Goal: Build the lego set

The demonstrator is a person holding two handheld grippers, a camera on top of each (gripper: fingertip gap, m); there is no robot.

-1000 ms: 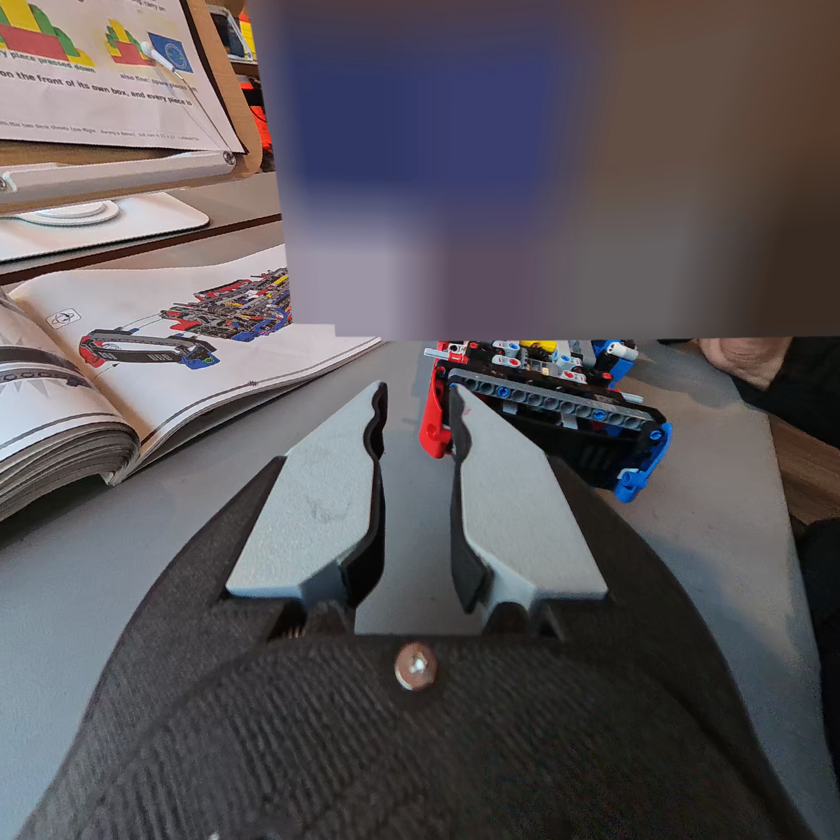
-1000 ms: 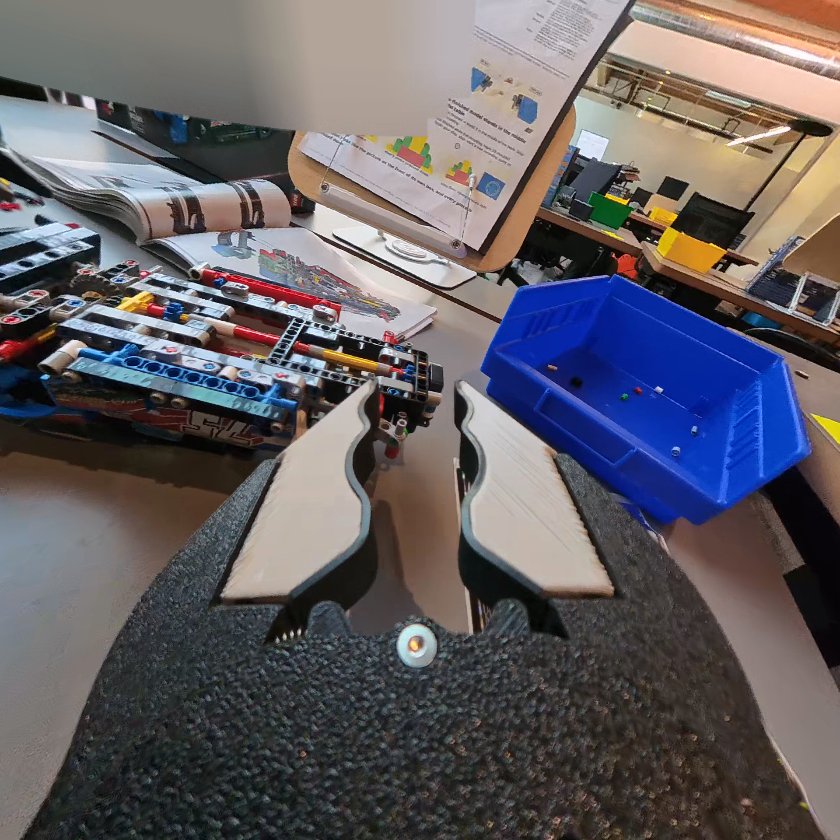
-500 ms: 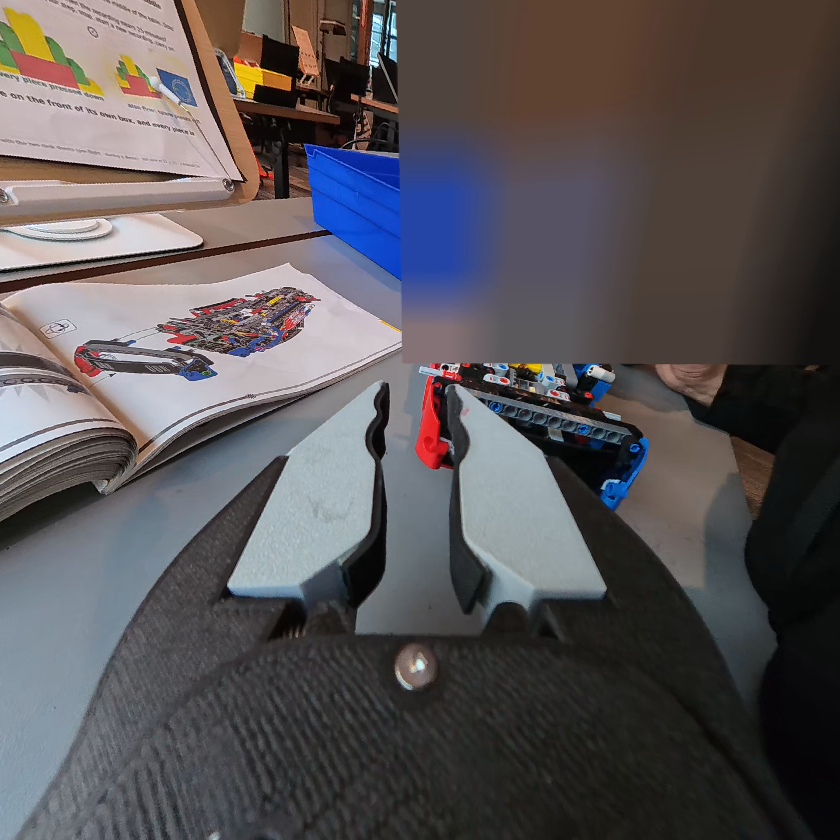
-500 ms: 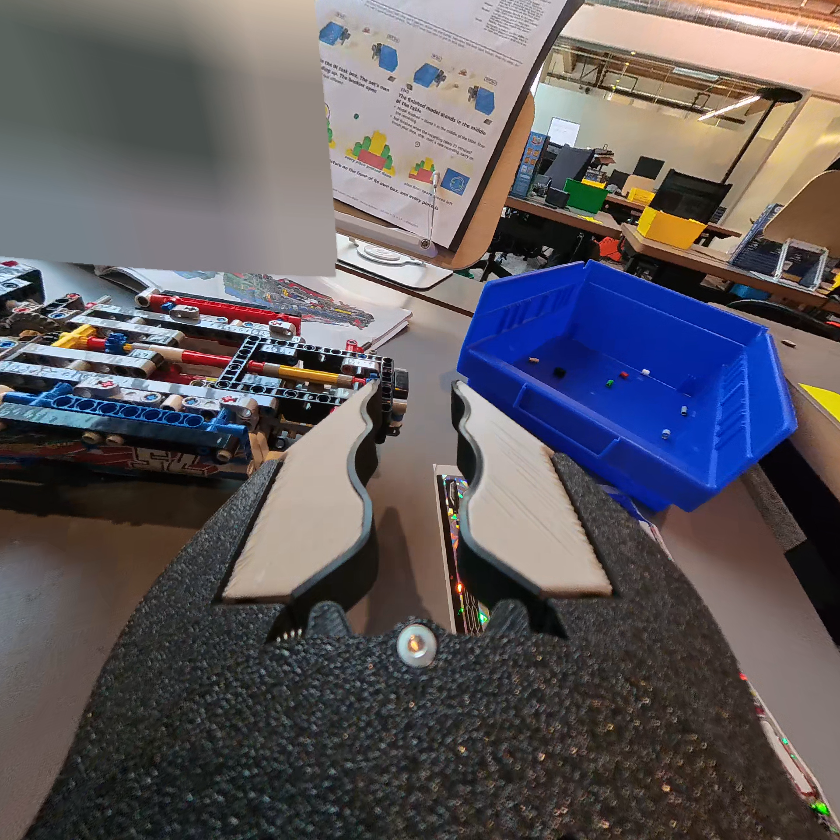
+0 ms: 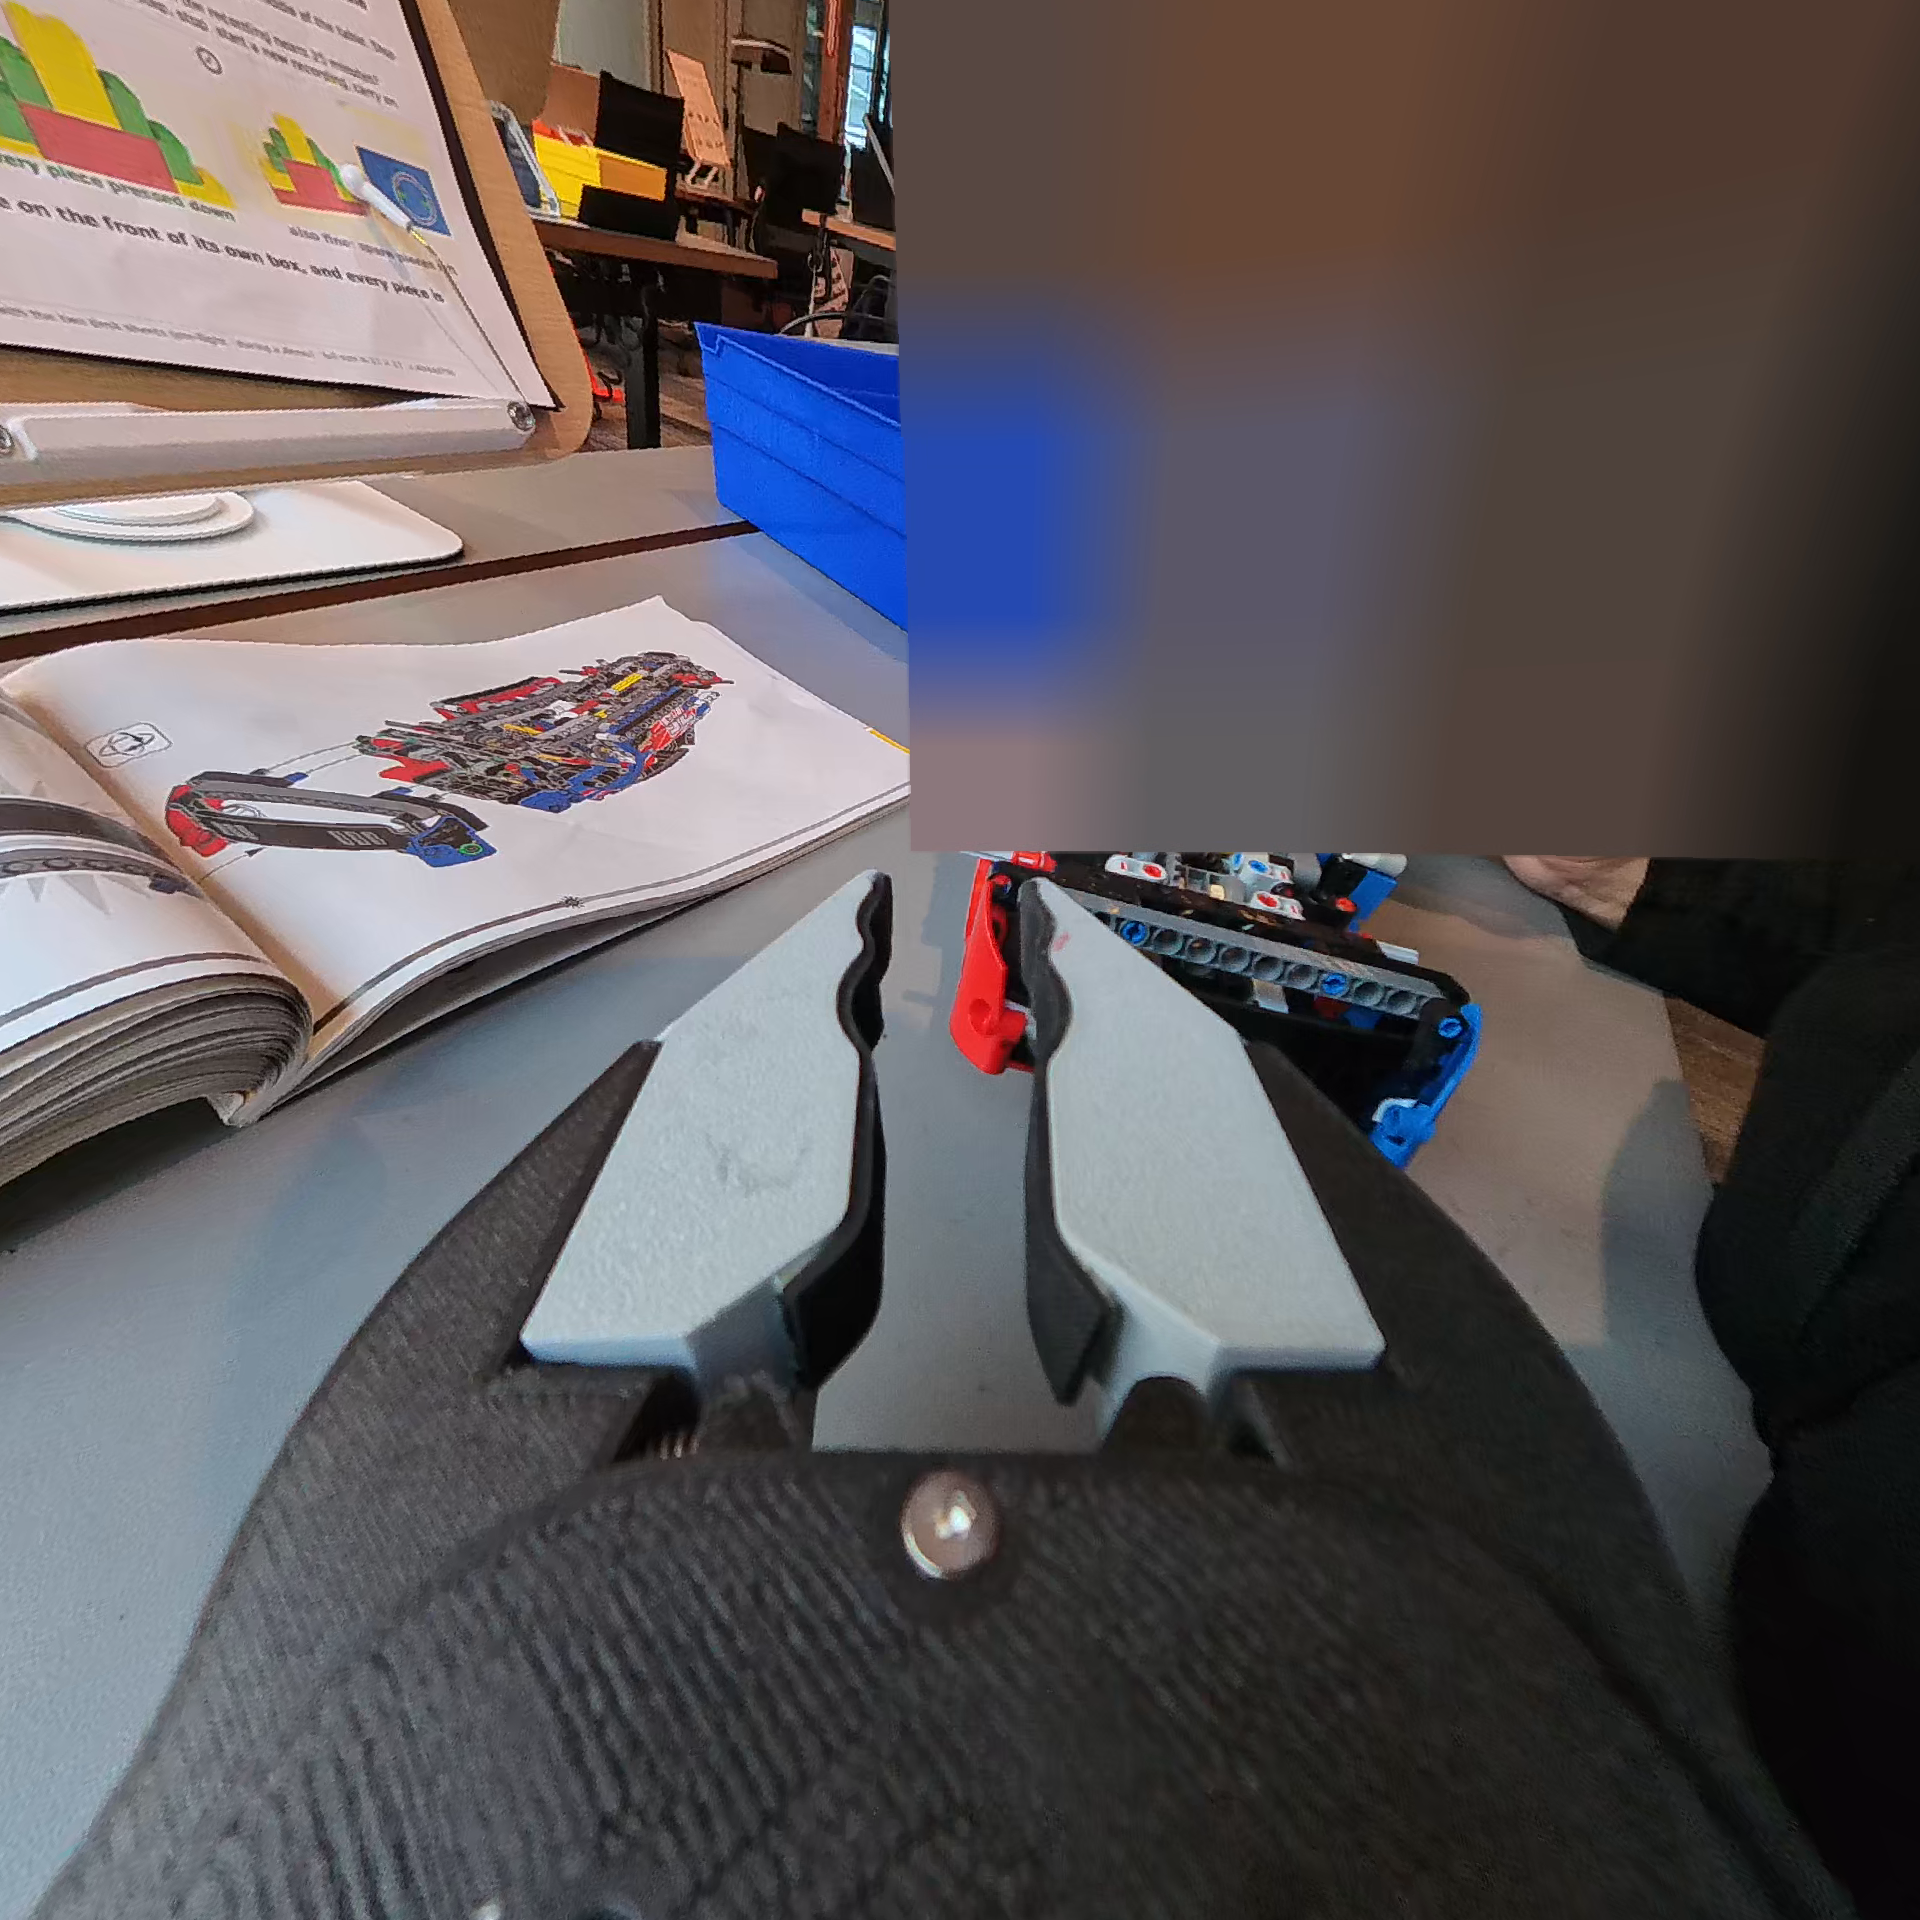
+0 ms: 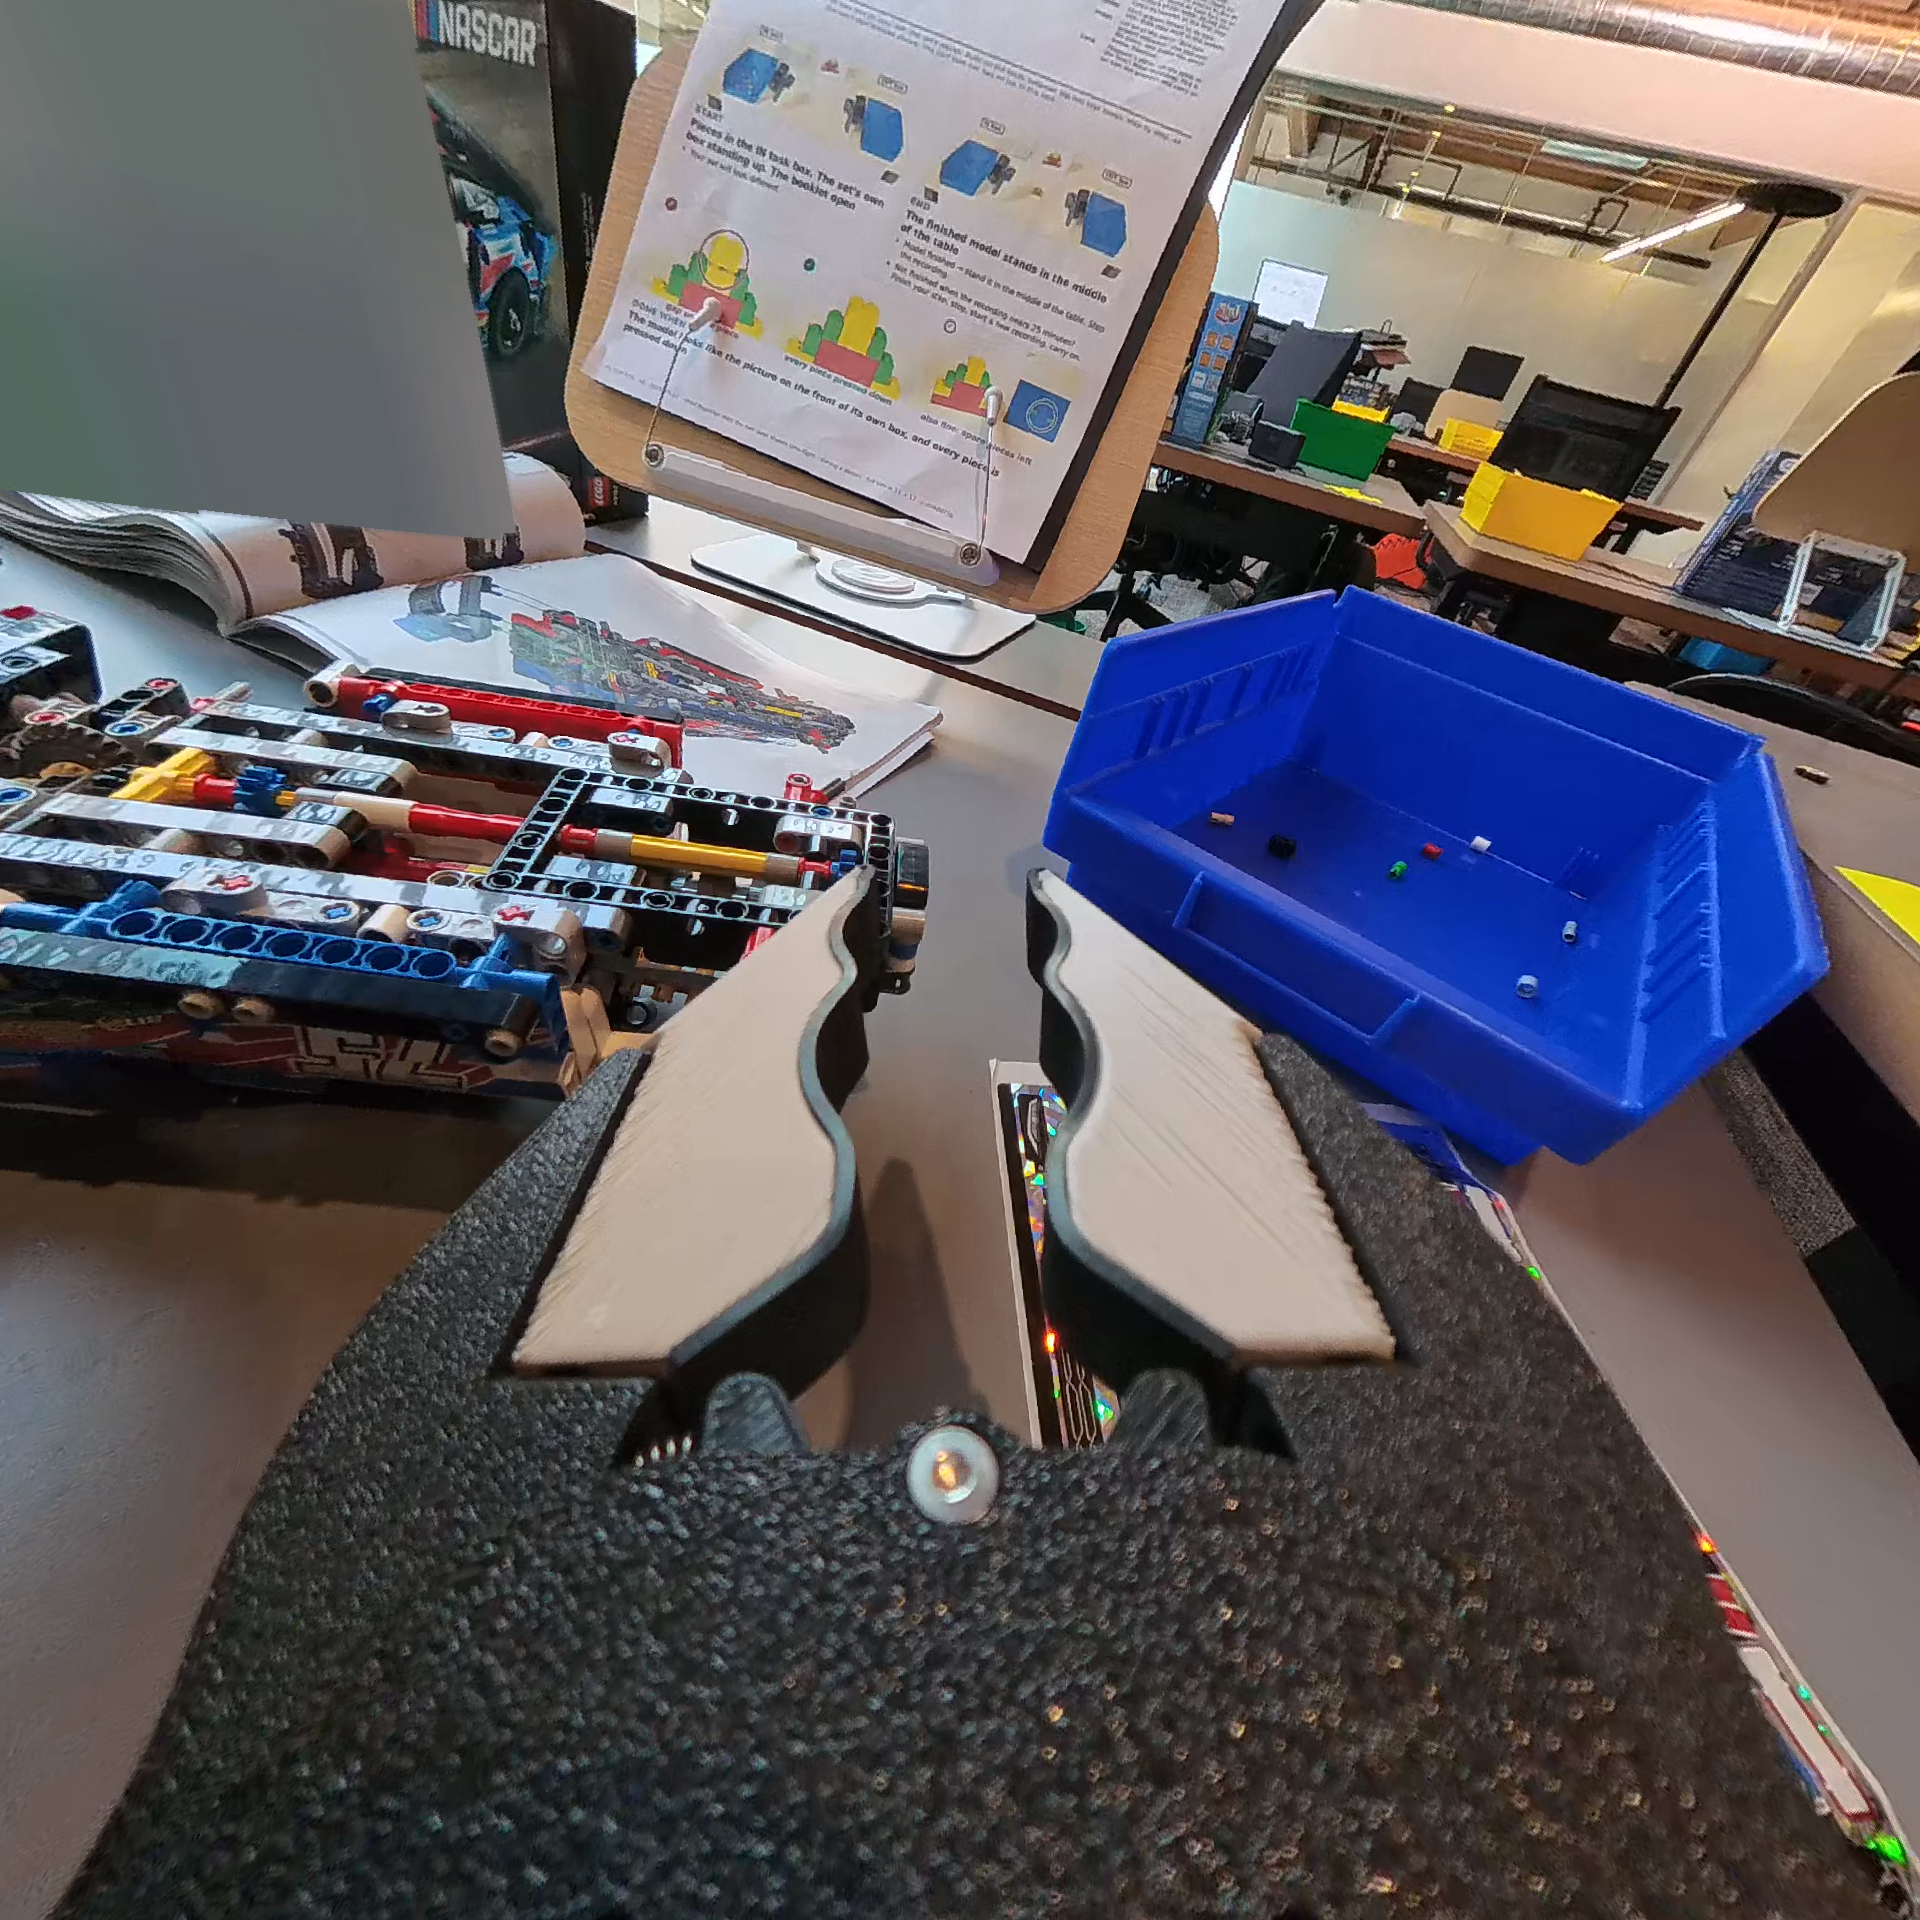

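The half-built lego car chassis [image 6: 436, 883] lies on the grey table, made of black, grey, blue, red and yellow beams. In the left wrist view its red end [image 5: 987, 977] sits just beyond my right finger. My left gripper [image 5: 951, 904] is open and empty, low over the table. My right gripper [image 6: 945, 894] is open and empty, its left fingertip [image 6: 831, 935] close to the chassis' near end. A blue bin [image 6: 1455, 862] to the right holds several tiny loose pieces.
An open instruction booklet [image 5: 468, 790] lies left of the chassis. A paper sheet on a stand [image 6: 914, 260] is behind it. A shiny sticker sheet [image 6: 1039, 1195] lies under my right gripper. A person's hand [image 5: 1579, 883] rests at the table's right edge. About 30 centimetres separates my left fingertips from my right.
My right gripper has swung right and lifted a little, so the bin and stand show more. My left gripper has shifted slightly; the chassis now sits farther right in its view.
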